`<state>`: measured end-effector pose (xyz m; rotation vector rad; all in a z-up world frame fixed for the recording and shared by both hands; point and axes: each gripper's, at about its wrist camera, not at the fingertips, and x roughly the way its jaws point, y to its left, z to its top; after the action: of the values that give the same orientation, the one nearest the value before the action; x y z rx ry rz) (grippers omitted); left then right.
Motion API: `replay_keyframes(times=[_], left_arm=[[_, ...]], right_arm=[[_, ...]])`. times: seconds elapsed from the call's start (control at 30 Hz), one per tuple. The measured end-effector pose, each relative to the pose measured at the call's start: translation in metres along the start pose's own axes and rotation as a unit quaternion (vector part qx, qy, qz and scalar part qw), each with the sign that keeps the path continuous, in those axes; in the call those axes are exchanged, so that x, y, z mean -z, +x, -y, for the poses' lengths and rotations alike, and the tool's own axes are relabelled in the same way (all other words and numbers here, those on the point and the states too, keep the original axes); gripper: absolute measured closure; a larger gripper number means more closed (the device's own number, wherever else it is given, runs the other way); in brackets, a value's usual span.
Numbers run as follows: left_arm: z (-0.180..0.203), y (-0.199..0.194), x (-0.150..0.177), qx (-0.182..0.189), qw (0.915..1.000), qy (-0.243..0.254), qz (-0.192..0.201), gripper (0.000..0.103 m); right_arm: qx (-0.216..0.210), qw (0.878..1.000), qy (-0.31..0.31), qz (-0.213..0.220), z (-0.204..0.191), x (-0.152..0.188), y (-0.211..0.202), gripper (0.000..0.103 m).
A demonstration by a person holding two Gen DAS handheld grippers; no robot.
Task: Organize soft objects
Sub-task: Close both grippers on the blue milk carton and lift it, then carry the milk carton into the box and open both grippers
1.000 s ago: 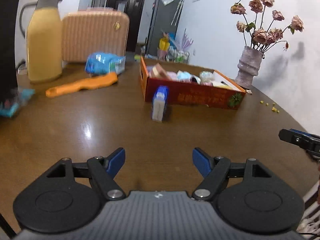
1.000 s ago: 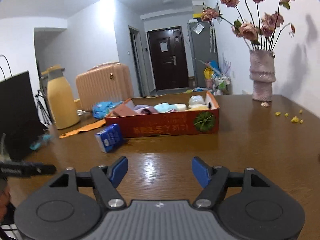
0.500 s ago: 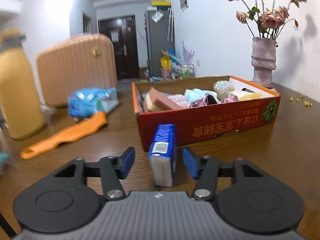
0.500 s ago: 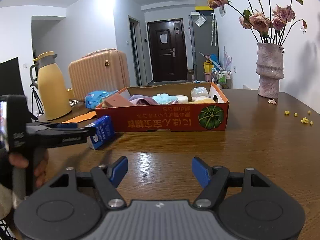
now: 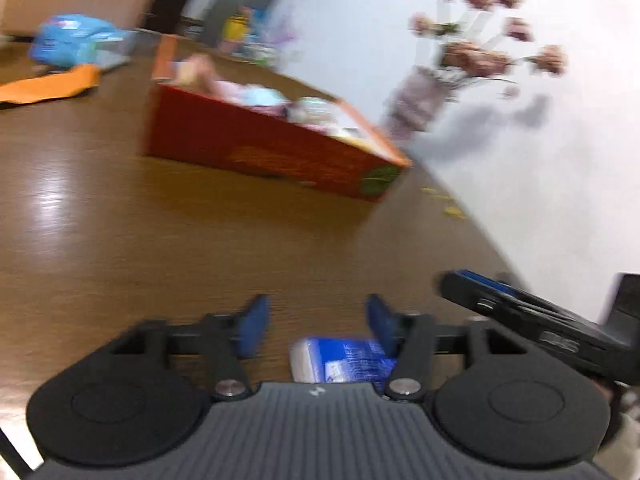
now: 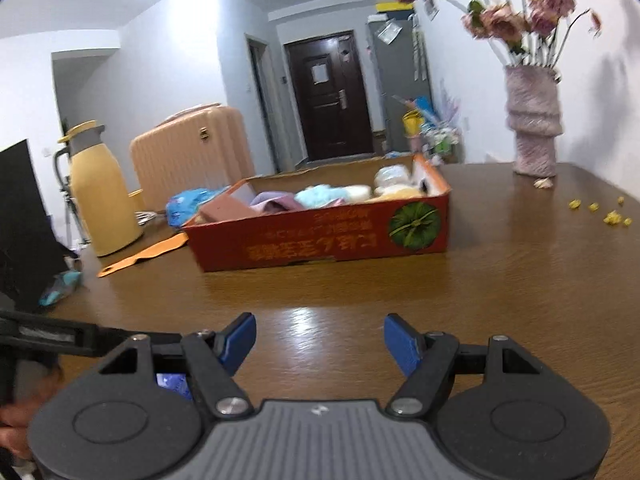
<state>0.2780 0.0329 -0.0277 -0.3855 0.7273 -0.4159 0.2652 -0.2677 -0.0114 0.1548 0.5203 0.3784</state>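
A blue tissue pack (image 5: pixel 344 360) lies low between the fingers of my left gripper (image 5: pixel 314 320), against its right finger (the jaws stand apart, not clamping it). Ahead of both tools sits a red box (image 6: pixel 320 236) filled with soft things. My right gripper (image 6: pixel 320 338) is spread wide, holding nothing, over the wooden table (image 6: pixel 520 280).

On my brown wooden table (image 6: pixel 520 280) a pale pink ribbed vase (image 6: pixel 534 120) of dried pink roses (image 6: pixel 508 20) stands by the white wall, with small yellow crumbs (image 6: pixel 600 212) scattered near it. At the far left I see a yellow thermos jug (image 6: pixel 102 196) beside a flat orange plastic tool (image 6: pixel 144 254). Behind them stands a peach ribbed suitcase (image 6: pixel 188 152), and beyond it a dark brown door (image 6: pixel 328 96).
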Motion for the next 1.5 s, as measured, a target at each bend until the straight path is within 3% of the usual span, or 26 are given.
replay_keyframes(times=[0.03,0.13,0.27,0.4,0.5,0.6,0.67,0.73,0.87,1.0,1.1,1.17,1.33,1.47,1.5], left_arm=[[-0.003,-0.003,0.000,-0.011,0.9999,-0.006,0.006,0.043],[-0.010,-0.022,0.002,0.008,0.9994,-0.026,0.020,0.043],[-0.005,-0.039,0.011,0.021,0.9996,-0.006,0.020,0.046],[0.009,-0.036,0.026,0.038,0.9992,0.007,0.000,0.057],[0.009,-0.024,0.031,0.027,0.9994,-0.006,-0.019,0.067],[0.003,-0.018,0.032,0.023,0.9990,-0.024,-0.030,0.070],[-0.001,-0.017,0.033,0.032,0.9984,-0.035,-0.031,0.076],[-0.003,-0.016,0.033,0.038,0.9979,-0.042,-0.031,0.077],[0.006,-0.016,0.025,0.033,0.9992,-0.023,-0.009,0.078],[0.018,-0.012,-0.029,0.046,0.9982,0.019,0.033,0.078],[0.024,-0.003,-0.097,0.038,0.9953,0.051,0.074,0.078],[0.018,0.016,-0.150,0.023,0.9951,0.057,0.077,0.078],[-0.025,0.098,-0.256,-0.022,0.9995,0.015,0.019,0.078],[-0.055,0.174,-0.287,-0.085,0.9956,-0.007,-0.039,0.079],[-0.059,0.191,-0.289,-0.099,0.9936,-0.011,-0.054,0.080]], right_arm=[[-0.010,1.000,0.000,-0.006,-0.003,0.001,0.002,0.033],[-0.043,0.999,0.008,-0.020,-0.012,0.006,0.004,0.033],[-0.080,0.995,0.038,-0.043,-0.015,0.013,0.002,0.035],[-0.087,0.992,0.062,-0.062,-0.019,0.028,-0.005,0.044],[-0.088,0.990,0.083,-0.076,-0.023,0.038,-0.003,0.051],[-0.081,0.989,0.101,-0.075,-0.022,0.043,-0.002,0.058],[-0.083,0.987,0.112,-0.076,-0.020,0.044,0.001,0.060],[-0.091,0.984,0.125,-0.083,-0.017,0.046,0.007,0.074],[-0.087,0.987,0.114,-0.073,-0.020,0.035,0.012,0.078],[-0.089,0.993,0.075,-0.022,-0.020,-0.016,0.019,0.078],[-0.097,0.995,0.021,0.027,-0.020,-0.086,0.045,0.079],[-0.101,0.994,-0.002,0.040,-0.018,-0.131,0.076,0.079],[-0.098,0.995,0.000,-0.010,-0.003,-0.229,0.202,0.079],[-0.065,0.994,0.023,-0.080,0.014,-0.248,0.300,0.079],[-0.050,0.994,0.020,-0.097,0.015,-0.247,0.318,0.083]])
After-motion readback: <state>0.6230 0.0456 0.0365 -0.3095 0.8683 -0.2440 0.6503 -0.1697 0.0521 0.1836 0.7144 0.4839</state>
